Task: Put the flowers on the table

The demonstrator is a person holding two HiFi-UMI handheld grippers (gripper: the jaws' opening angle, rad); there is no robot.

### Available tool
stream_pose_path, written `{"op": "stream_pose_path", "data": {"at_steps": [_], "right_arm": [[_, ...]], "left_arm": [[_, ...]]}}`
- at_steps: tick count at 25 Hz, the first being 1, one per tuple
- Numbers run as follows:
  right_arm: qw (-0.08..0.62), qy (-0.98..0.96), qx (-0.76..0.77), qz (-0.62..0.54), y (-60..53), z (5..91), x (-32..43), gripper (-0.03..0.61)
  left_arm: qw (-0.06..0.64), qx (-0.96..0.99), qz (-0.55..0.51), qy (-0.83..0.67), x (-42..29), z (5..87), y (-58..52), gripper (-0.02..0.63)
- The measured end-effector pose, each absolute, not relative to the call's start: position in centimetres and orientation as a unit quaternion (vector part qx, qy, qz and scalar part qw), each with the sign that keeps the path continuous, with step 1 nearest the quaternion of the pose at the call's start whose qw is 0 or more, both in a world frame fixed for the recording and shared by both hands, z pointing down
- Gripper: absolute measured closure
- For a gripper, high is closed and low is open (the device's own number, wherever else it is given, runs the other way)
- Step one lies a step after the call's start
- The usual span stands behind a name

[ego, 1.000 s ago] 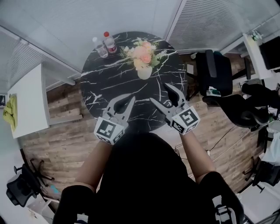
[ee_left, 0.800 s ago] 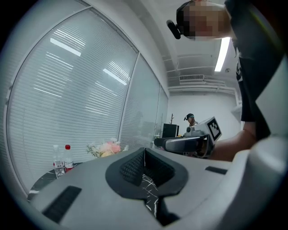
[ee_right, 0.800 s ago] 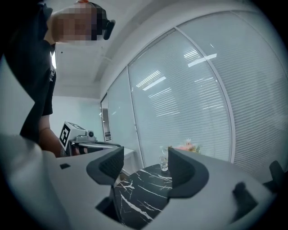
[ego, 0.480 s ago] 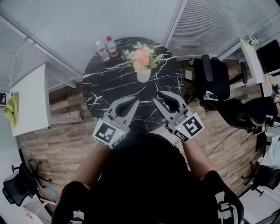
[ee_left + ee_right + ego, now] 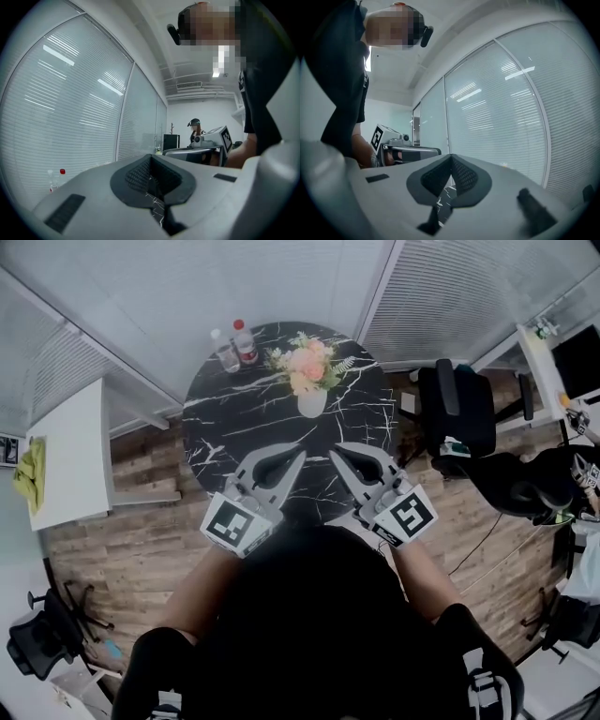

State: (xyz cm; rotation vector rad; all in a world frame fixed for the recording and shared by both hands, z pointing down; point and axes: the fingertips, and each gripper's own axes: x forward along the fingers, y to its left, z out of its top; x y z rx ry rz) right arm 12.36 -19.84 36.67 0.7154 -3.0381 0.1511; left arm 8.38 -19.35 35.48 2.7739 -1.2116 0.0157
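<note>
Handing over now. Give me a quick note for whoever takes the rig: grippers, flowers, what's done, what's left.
Left hand-held gripper: shut, empty.
Right hand-held gripper: jaws just closed, nothing between them.
Both are above the near edge of the table.
Flowers: upright in their vase on the table's far side.
Done: flowers are on the table.
Left: apparently nothing.

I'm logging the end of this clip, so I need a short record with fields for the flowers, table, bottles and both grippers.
flowers: peach bunch in a white vase, upright on the table
table: round, black marble
bottles: two, at the far edge, left of the vase
left gripper: shut, empty, apart from the vase
right gripper: fingers have just been closing, now shut, nothing between them
</note>
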Motion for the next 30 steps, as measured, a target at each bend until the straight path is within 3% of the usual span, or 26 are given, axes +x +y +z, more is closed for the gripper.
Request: {"op": "stream_pose_path", "data": {"at_steps": [30], "right_arm": [[0.02,-0.974,0.222,0.041,-19.73,36.69,12.23,0.558]], "left_arm": [[0.042,0.916,0.019,-0.399,8.81,35.61,-19.07,0.601]]}}
